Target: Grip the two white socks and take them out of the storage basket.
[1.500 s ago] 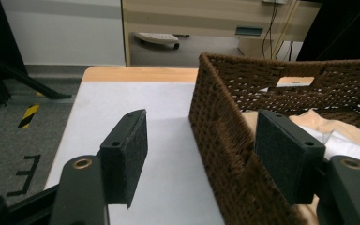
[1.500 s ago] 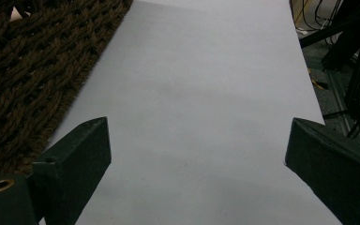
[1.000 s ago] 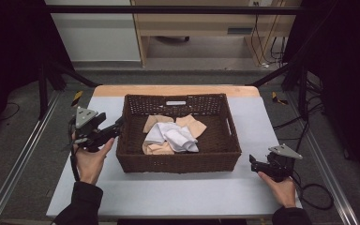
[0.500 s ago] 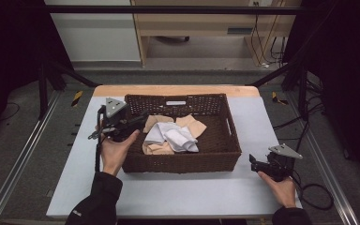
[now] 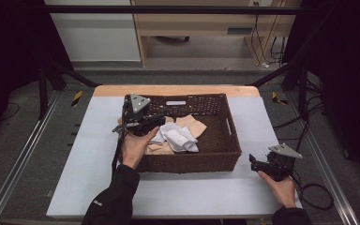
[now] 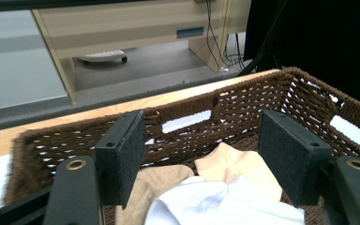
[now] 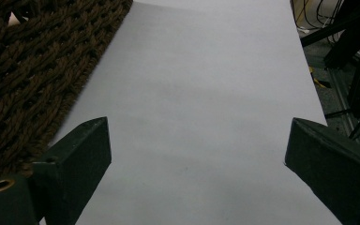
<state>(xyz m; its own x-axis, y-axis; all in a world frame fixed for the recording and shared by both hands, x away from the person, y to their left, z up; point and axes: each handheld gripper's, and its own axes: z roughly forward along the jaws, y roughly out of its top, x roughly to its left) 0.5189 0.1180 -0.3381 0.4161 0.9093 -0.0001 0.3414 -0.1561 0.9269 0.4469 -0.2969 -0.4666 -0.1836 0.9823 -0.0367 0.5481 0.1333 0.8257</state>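
Now my left gripper (image 5: 155, 123) hangs over the left end of the brown wicker basket (image 5: 225, 154), inside its rim, its jaws spread wide with nothing between them. Along its own view, the jaws frame the clothes below: a white cloth (image 6: 225, 206) lies on top, with beige cloths (image 6: 227, 164) spread under and behind it toward the far wall of the basket. From above, the white cloth (image 5: 180, 138) sits just right of my left gripper, near the middle of the basket floor. My right gripper (image 5: 253, 161) rests low on the pale grey table (image 5: 89, 154), just off the basket's right front corner, jaws wide apart and holding nothing.
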